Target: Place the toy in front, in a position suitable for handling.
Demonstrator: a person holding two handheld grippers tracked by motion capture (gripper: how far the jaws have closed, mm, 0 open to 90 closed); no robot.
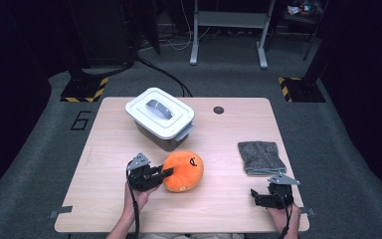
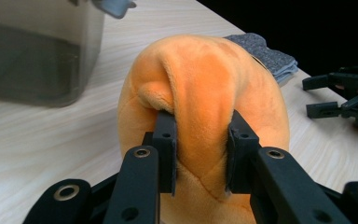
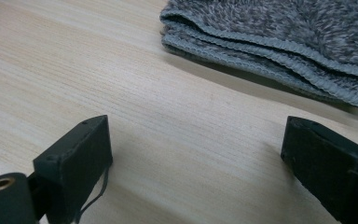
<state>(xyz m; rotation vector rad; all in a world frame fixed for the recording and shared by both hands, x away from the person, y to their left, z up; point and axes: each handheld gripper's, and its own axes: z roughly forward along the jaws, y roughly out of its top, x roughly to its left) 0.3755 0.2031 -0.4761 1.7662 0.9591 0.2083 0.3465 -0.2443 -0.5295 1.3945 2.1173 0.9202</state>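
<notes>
2 grippers in play | our left gripper [image 1: 165, 173] pinches a fold of the orange plush toy [image 1: 184, 171] | toy sits mid-table, just in front of the lidded white bin [image 1: 160, 118], which lies up and slightly left of the pinch | our right gripper [image 1: 256, 196] rests spread wide, empty, near the folded grey towel [image 1: 260, 157] | left hand is nearer the bin.

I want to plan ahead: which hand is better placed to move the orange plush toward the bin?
Left. The left gripper is already clamped on a fold of the plush, beside the bin. The right gripper is open by the towel.
</notes>
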